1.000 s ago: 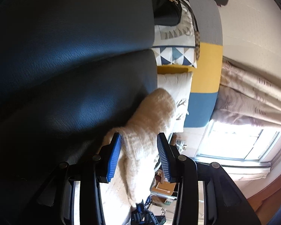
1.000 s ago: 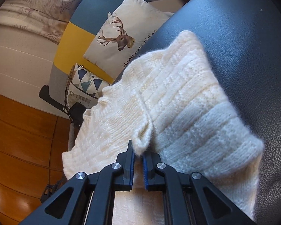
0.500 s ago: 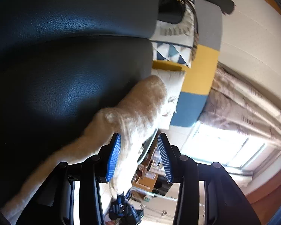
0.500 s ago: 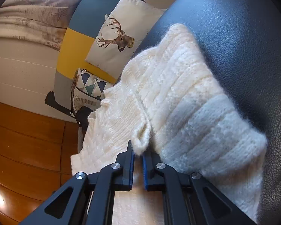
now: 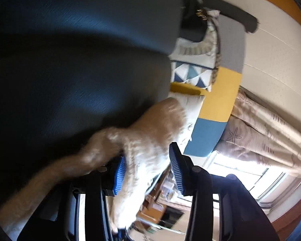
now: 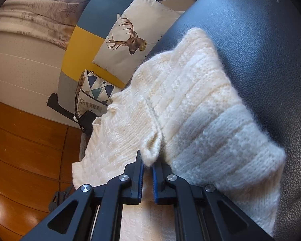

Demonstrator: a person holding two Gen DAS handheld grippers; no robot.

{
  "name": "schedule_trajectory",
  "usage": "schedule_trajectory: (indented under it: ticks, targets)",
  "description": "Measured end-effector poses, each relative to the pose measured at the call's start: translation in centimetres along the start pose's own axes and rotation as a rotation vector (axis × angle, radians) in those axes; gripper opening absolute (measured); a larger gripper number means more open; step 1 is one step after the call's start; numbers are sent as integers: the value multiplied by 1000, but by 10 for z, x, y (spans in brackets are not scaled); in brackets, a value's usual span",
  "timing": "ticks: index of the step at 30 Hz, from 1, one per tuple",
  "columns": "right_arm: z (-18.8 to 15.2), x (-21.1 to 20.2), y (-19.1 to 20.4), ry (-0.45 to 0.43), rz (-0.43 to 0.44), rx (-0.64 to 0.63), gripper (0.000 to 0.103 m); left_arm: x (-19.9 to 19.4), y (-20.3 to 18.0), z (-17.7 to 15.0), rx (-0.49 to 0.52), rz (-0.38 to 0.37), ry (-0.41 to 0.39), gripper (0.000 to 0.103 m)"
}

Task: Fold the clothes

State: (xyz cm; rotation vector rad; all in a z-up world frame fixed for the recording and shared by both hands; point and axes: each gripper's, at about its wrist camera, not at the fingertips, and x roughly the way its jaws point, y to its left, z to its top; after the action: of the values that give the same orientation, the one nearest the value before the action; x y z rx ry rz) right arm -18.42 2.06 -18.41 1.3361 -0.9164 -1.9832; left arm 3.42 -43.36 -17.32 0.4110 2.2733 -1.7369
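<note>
On the dark leather seat (image 6: 271, 50), a cream sweater (image 6: 190, 104) is lying soft and floppy. The right gripper (image 6: 147, 172) is pinching a raised fold; the left gripper (image 5: 148, 172) is gaping around its edge, likeliest hold.

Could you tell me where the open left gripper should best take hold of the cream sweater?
Probably the sweater's near edge lying between the left gripper's open pads: come straight forward and close. The right gripper already pinches a fold.
</note>
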Motion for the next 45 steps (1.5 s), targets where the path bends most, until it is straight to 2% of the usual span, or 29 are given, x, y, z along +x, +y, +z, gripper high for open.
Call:
schedule_trajectory:
  ticks: [2, 4, 6, 7, 8, 9, 16, 21, 23, 28, 32, 45]
  targets:
    - [0, 0, 0, -6, -2, -6, 4, -5, -11, -4, 93, 6, -32, 25]
    - [-1, -1, 0, -13, -4, -12, 4, -18, -20, -11, 215, 40, -99, 21]
    - [-2, -1, 0, -24, -7, -17, 4, -20, -18, -14, 286, 92, -129, 20]
    - [-2, -1, 0, -28, -8, -19, 4, -21, -17, -13, 278, 97, -122, 19]
    - [-3, -1, 0, -32, -10, -18, 4, -23, -16, -11, 271, 102, -116, 11]
    - [-3, -1, 2, -32, -17, -20, 4, -24, -14, -10, 263, 107, -110, 10]
    - [-3, -6, 4, -51, -20, -11, 4, -32, -7, 0, 213, 140, -64, 11]
    - [-2, -4, 0, -38, -11, 7, 4, -7, -65, 17, 488, 184, 75, 16]
    - [-2, -3, -1, -25, -1, 8, 4, 3, -88, 24, 598, 202, 132, 31]
    - [0, -2, -1, -8, 6, -4, 4, 29, -147, 40, 871, 243, 275, 34]
    - [1, -1, -4, 9, 34, -5, 4, 49, -193, 54, 1089, 275, 391, 42]
    - [6, 2, -6, 61, 78, -23, 4, 102, -173, -14, 1758, 466, 1003, 42]
